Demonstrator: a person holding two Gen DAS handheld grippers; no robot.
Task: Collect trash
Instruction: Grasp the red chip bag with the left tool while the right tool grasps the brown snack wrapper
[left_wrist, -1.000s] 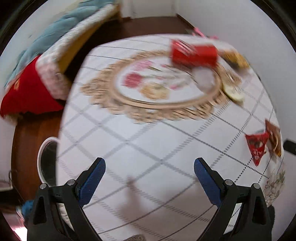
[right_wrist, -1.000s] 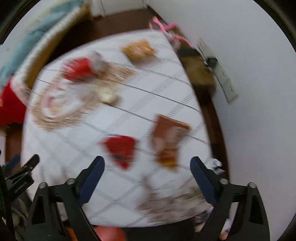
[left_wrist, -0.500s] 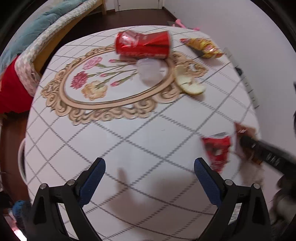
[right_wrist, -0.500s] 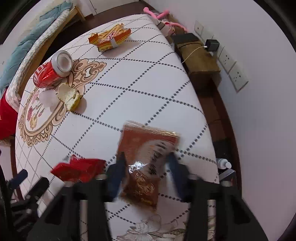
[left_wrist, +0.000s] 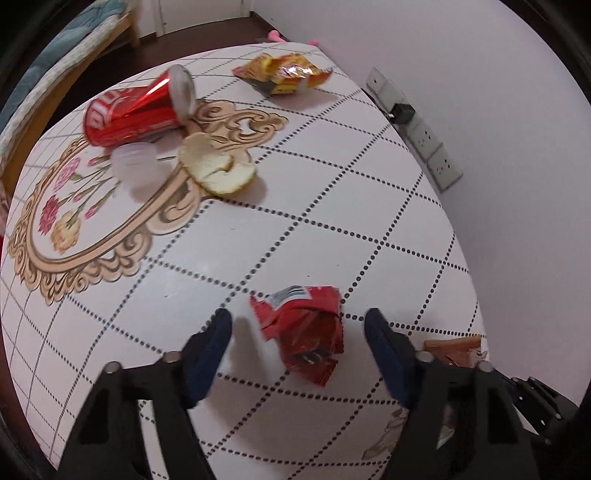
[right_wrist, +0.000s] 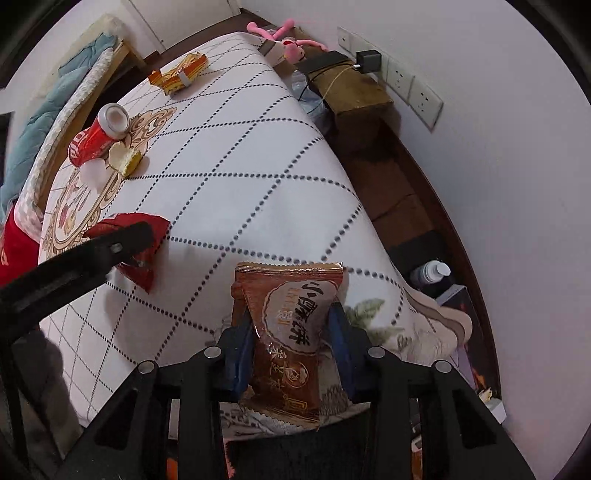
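My right gripper (right_wrist: 291, 325) is shut on a brown snack wrapper (right_wrist: 288, 332) and holds it at the table's near edge. My left gripper (left_wrist: 299, 332) is open, its fingers on either side of a crumpled red wrapper (left_wrist: 303, 332) that lies on the tablecloth; this wrapper also shows in the right wrist view (right_wrist: 144, 258). Farther back lie a red soda can (left_wrist: 136, 110) on its side, a clear plastic lid (left_wrist: 135, 162), a piece of peel (left_wrist: 218, 166) and an orange-yellow snack bag (left_wrist: 284, 74).
The table (left_wrist: 332, 184) has a white checked cloth with a floral medallion. A wall with sockets (left_wrist: 424, 129) runs along the right. A wooden box (right_wrist: 351, 92), a pink toy (right_wrist: 280, 33) and a bottle (right_wrist: 432, 273) are beside the table. A bed (right_wrist: 48, 110) is at left.
My right gripper has shut on the brown wrapper and lifted it. My left gripper has moved right and forward and now straddles the red wrapper.
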